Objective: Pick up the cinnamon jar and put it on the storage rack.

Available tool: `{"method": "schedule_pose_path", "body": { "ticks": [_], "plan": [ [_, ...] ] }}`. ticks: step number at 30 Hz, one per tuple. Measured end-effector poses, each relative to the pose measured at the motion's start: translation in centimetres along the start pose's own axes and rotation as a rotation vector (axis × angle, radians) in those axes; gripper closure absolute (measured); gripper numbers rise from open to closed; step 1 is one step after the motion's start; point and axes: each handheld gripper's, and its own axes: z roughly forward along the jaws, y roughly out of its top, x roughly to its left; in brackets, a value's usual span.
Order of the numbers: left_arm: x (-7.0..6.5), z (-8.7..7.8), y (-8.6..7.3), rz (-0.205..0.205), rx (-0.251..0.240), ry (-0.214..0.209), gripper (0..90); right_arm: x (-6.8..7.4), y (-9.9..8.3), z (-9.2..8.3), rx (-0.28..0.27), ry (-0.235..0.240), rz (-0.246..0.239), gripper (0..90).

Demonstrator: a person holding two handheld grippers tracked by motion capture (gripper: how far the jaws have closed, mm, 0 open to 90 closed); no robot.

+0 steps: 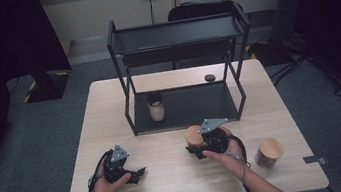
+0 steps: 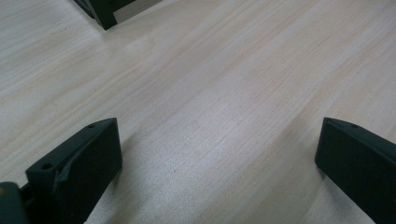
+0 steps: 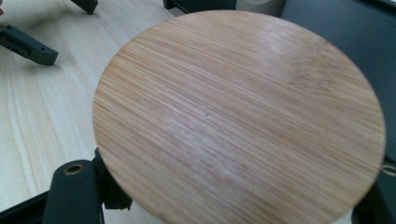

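the fingers [image 2: 84, 163] of the left gripper [image 2: 212, 168] are spread wide, and between them there is nothing but the bare wood of the table [image 2: 224, 93]. in the high view this left gripper [image 1: 138, 173] lies low over the table near the front edge, in the person's left hand [image 1: 107, 183].

the right gripper [image 1: 192, 149] is closed on a jar with a round bamboo lid [image 1: 193, 135]. in the right gripper view the bamboo lid [image 3: 238, 116] is very close to the camera and covers both jaws; one finger [image 3: 74, 191] comes out under its left side. the jar is held just in front of the black rack [image 1: 176, 39], near the middle of the table, in the right hand [image 1: 218, 147].

a second jar [image 1: 270, 152] with the same kind of lid stands on the table to the right of that hand, apart from it. a third jar [image 1: 156, 107], with a dark lid, stands on the lower shelf of the rack, at its left side. a small dark object [image 1: 210, 78] lies on the table behind the rack.
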Motion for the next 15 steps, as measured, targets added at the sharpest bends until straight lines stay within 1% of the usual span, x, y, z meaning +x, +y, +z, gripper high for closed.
{"method": "schedule_pose_path", "body": {
  "ticks": [3, 15],
  "plan": [
    [0.00, 0.00, 0.00, -0.001, 0.000, 0.000, 0.1, -0.06, 0.30, 0.12, 0.009, -0.002, -0.005, 25.2],
    [0.00, 0.00, 0.00, 0.000, 0.000, 0.000, 0.1, -0.62, 1.01, 0.65, 0.018, -0.009, 0.007, 25.2]
  ]
}}
